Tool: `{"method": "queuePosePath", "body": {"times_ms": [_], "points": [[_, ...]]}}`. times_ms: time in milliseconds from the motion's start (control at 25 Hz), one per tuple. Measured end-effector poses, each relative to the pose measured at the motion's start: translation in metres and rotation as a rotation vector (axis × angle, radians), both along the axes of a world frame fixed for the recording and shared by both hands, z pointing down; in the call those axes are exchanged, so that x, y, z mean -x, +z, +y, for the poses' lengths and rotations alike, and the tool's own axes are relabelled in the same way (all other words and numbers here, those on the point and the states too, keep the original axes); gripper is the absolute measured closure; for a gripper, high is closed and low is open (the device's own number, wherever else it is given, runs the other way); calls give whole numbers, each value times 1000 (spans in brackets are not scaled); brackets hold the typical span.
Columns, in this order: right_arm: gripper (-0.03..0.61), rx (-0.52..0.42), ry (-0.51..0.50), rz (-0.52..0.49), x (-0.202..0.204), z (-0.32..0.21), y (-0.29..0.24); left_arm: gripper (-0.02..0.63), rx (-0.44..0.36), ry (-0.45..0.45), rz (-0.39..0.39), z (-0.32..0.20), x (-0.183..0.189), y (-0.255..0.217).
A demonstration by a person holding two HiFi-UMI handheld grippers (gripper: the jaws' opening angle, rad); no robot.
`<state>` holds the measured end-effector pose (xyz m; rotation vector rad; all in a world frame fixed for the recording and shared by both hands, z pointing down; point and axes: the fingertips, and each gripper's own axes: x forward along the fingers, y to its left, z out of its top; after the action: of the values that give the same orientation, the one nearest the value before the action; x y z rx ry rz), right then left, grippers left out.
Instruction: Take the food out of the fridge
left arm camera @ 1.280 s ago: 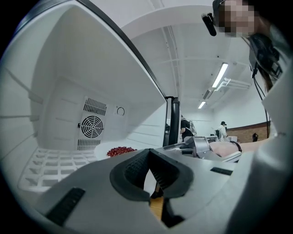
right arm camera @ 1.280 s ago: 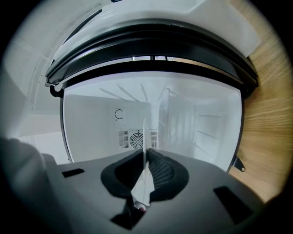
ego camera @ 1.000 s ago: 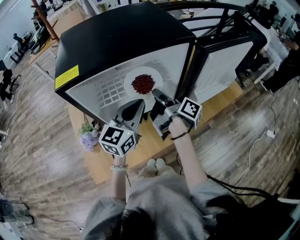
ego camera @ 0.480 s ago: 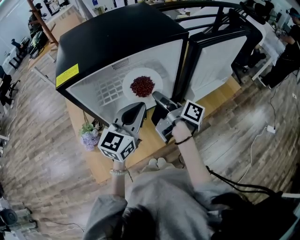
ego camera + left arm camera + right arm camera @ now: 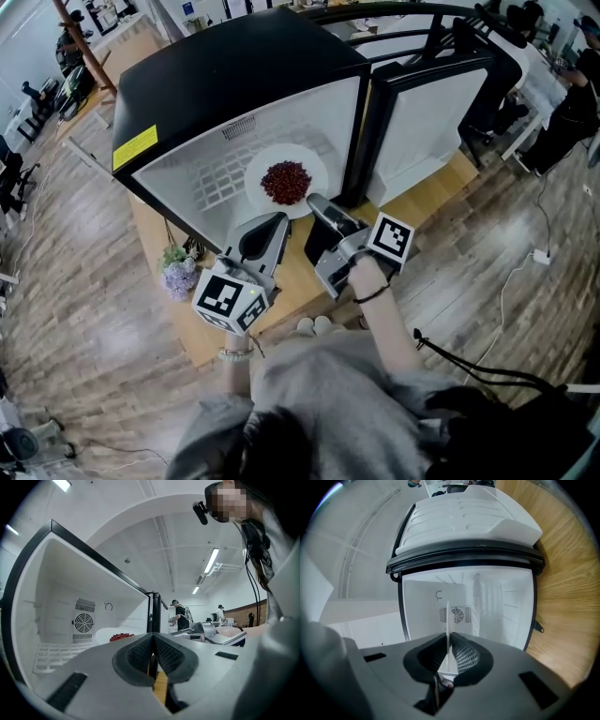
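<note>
A white plate (image 5: 259, 178) heaped with red food (image 5: 286, 181) sits low in the open black fridge (image 5: 234, 66), near its mouth. My right gripper (image 5: 319, 204) is shut on the plate's near right rim. In the right gripper view the plate (image 5: 447, 616) shows edge-on as a thin white blade between the pads. Left of it, just in front of the plate, my left gripper (image 5: 272, 223) is shut and holds nothing. In the left gripper view my left gripper (image 5: 153, 637) has its pads together, and the red food (image 5: 121, 636) shows beyond them.
The fridge door (image 5: 433, 112) stands open to the right. The fridge rests on a wooden table (image 5: 441, 202), with purple flowers (image 5: 176, 274) by its left corner. A fan grille (image 5: 84, 622) marks the fridge's back wall. People stand at benches far off.
Both grippers have drawn back toward me, and the plate has come along with the right one toward the fridge's mouth.
</note>
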<state>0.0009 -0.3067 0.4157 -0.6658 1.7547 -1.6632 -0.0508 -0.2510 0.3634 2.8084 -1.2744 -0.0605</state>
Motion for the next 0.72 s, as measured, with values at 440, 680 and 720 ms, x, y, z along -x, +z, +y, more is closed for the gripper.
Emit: {"method": "queuePosePath", "body": {"times_ms": [440, 680, 720], "points": [[543, -17, 10, -14, -6, 9, -6, 606, -20, 1, 5, 9, -6, -5], [543, -17, 9, -18, -8, 10, -5, 606, -25, -6, 6, 9, -7, -6], [543, -17, 8, -19, -8, 9, -5, 606, -25, -7, 5, 9, -6, -6]]}}
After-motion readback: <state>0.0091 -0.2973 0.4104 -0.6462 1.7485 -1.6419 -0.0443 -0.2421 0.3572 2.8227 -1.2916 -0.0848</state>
